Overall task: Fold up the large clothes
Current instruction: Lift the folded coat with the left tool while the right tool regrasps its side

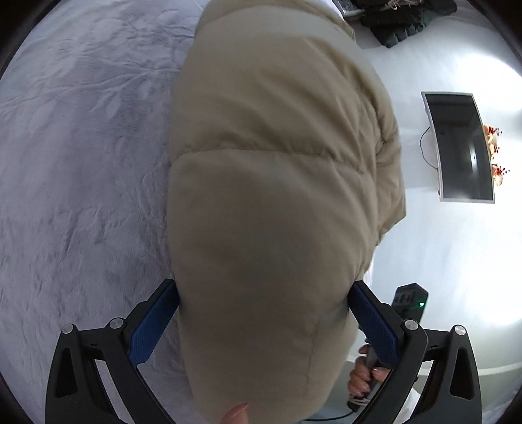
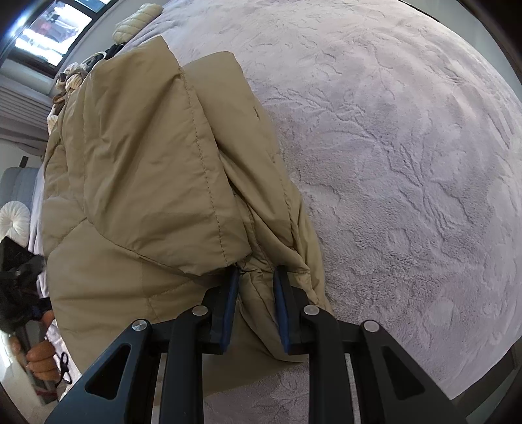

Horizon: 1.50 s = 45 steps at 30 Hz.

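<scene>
Puffer jacket no readable label | left tool wide, seemingly pressing its bulk | right tool clamps fold

This is a home bedroom. A plush embossed bedspread covers a wide bed, with cream cushions at its far end by a window. A flat television hangs on the white wall.
</scene>
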{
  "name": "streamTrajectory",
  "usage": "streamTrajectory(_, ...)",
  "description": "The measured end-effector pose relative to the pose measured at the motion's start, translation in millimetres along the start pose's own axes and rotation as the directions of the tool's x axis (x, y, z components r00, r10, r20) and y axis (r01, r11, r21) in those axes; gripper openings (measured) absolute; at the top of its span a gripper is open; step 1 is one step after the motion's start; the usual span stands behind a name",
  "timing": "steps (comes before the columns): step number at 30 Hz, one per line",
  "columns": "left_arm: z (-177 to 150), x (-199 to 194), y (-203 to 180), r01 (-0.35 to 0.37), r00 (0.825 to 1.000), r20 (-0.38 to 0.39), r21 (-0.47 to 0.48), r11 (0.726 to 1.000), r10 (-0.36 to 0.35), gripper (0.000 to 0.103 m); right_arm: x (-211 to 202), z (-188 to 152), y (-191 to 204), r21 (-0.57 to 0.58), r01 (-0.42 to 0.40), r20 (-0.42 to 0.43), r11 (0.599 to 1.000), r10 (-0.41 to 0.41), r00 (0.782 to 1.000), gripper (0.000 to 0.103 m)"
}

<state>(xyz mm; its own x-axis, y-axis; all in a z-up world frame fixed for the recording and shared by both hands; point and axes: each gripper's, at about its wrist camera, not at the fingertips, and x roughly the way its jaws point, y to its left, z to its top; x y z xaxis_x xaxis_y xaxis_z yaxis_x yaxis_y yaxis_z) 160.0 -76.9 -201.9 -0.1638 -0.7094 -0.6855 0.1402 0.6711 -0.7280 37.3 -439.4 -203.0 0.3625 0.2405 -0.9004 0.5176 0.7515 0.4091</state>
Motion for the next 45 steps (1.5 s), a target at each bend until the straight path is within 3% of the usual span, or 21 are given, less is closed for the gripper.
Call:
streamTrajectory(6,3,9,-1,-0.040,0.999,0.000,-0.019,0.999,0.040,0.103,-28,13,-8,0.020,-0.093,-0.007,0.995,0.093,0.996,0.027)
streamTrajectory(7,2,11,-3,-0.042,0.999,0.001,-0.019,0.999,0.042,0.103,-38,17,-10,0.009,-0.114,0.015,0.993,0.114,0.993,0.033)
streamTrajectory(8,2,12,-3,-0.045,0.999,0.003,-0.021,0.999,0.045,0.103,-47,22,-11,-0.006,-0.118,0.035,0.993,0.118,0.992,0.051)
streamTrajectory(10,1,15,-6,-0.059,0.998,0.004,-0.018,0.998,0.059,0.103,-60,32,-13,-0.030,-0.142,0.068,0.989,0.143,0.987,0.075)
streamTrajectory(11,0,16,-8,-0.067,0.998,0.006,-0.016,0.998,0.067,0.103,-65,39,-14,-0.042,-0.166,0.078,0.985,0.169,0.983,0.080)
streamTrajectory(15,2,24,-21,-0.098,0.995,0.017,-0.011,0.995,0.098,0.103,-59,63,-5,-0.108,-0.188,0.040,0.976,0.194,0.980,0.084)
streamTrajectory(18,-1,31,-32,-0.134,0.991,0.023,0.009,0.991,0.134,0.103,-42,76,7,-0.165,-0.204,-0.013,0.965,0.204,0.979,0.094)
streamTrajectory(22,-2,41,-50,-0.199,0.980,0.036,0.050,0.979,0.197,0.103,-15,83,22,-0.246,-0.189,-0.089,0.951,0.172,0.981,0.095)
streamTrajectory(25,-3,48,-53,-0.201,0.979,0.042,0.052,0.978,0.199,0.103,6,93,17,-0.248,-0.178,-0.133,0.952,0.148,0.980,0.095)
streamTrajectory(26,-3,48,-54,-0.197,0.980,0.043,0.051,0.979,0.195,0.103,13,98,14,-0.235,-0.189,-0.152,0.954,0.156,0.976,0.103)
streamTrajectory(32,0,54,-46,-0.148,0.989,0.035,0.044,0.988,0.147,0.103,44,111,3,-0.166,-0.324,-0.251,0.931,0.278,0.927,0.103)
streamTrajectory(36,1,60,-44,-0.128,0.991,0.031,0.042,0.991,0.127,0.103,64,116,3,-0.124,-0.427,-0.301,0.896,0.376,0.876,0.103)
streamTrajectory(42,10,70,-41,-0.121,0.993,0.011,0.032,0.992,0.121,0.103,89,124,15,-0.091,-0.511,-0.346,0.855,0.455,0.821,0.103)
streamTrajectory(45,9,76,-41,-0.123,0.992,0.005,0.034,0.992,0.123,0.103,94,123,19,-0.078,-0.523,-0.357,0.849,0.466,0.810,0.103)
